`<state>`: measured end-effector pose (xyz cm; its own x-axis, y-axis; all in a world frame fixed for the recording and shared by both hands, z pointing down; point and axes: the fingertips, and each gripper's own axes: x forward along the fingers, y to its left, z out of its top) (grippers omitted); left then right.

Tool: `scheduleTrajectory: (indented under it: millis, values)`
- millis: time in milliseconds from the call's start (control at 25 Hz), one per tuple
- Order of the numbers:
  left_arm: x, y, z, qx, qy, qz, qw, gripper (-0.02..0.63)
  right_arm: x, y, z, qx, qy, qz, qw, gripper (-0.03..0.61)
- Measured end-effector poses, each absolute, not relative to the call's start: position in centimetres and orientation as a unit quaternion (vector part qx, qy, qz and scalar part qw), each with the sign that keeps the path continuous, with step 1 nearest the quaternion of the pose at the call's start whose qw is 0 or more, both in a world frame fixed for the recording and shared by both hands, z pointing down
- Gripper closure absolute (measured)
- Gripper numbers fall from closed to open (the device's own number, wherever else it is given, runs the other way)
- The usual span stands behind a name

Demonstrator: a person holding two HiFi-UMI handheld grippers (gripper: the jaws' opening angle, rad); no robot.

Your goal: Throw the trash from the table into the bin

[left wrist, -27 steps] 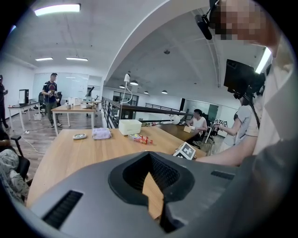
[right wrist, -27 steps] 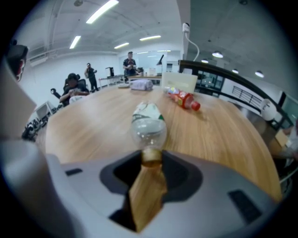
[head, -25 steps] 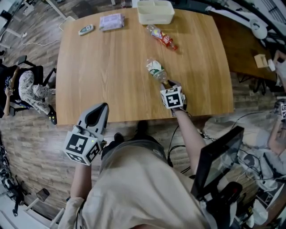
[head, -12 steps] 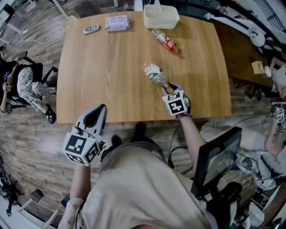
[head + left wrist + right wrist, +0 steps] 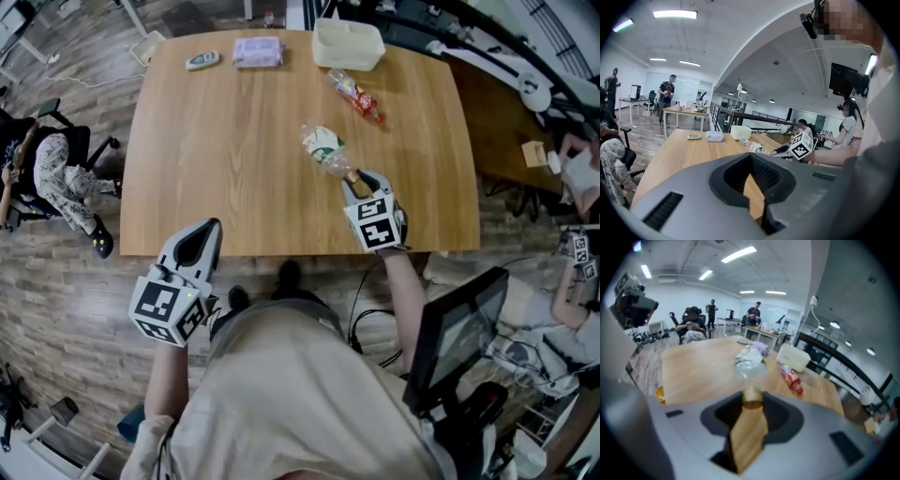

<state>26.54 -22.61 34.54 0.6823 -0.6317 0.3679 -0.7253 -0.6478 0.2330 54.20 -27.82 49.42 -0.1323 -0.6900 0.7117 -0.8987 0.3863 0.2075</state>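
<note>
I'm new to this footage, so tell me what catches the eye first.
The right gripper has its jaws closed on the cap end of a clear bottle, near the table's right front. The left gripper hangs shut and empty at the front edge. A red bottle and a white box lie toward the far edge.

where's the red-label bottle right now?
Head view: the red-label bottle lies on the table, far right side, between the white tub and the clear bottle in the right gripper.
</note>
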Motion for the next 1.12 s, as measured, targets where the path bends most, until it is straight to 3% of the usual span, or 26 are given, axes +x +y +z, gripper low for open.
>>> scheduleTrajectory:
  millis: [1120]
  values:
    - [12.8, -20.3, 33.6, 0.886, -0.417, 0.046, 0.199, 0.594, 42.8, -25.2, 39.5, 0.538, -0.742, 0.06, 0.396, 0.437]
